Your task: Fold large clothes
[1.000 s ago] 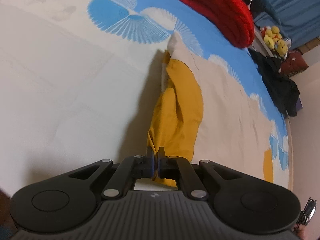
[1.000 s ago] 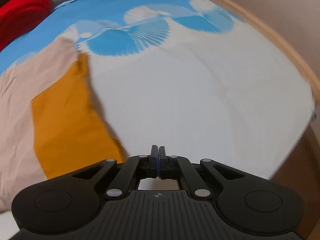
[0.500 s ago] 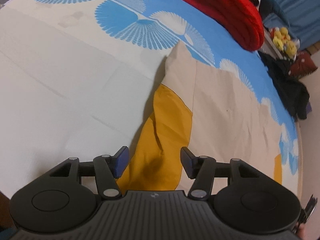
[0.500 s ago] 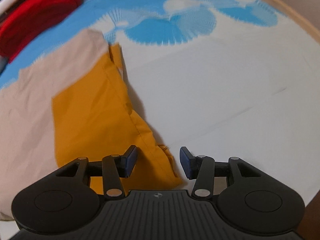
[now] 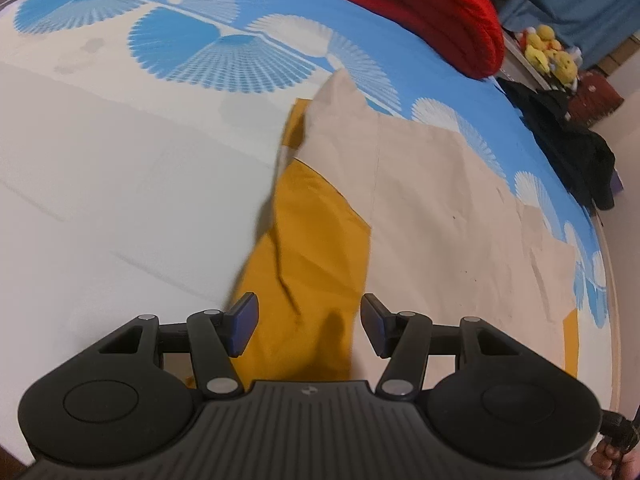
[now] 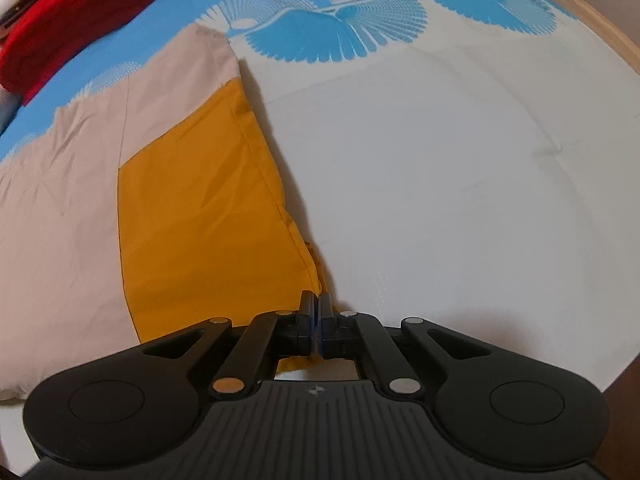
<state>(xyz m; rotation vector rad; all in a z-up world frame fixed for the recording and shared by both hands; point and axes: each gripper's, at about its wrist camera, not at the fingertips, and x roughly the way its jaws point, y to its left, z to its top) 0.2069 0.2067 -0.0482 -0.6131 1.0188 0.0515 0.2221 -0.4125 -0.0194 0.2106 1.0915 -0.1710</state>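
Garment (image 5: 420, 216) flat on bedsheet (image 5: 120, 168), ahead of both grippers | left gripper (image 5: 308, 326) spread wide over its mustard panel | right gripper (image 6: 319, 322) pinched together, apparently on the mustard hem corner

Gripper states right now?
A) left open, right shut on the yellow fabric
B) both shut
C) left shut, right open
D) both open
A: the left gripper has its fingers spread apart over the yellow fabric, while the right gripper is pinched shut on that fabric's edge.
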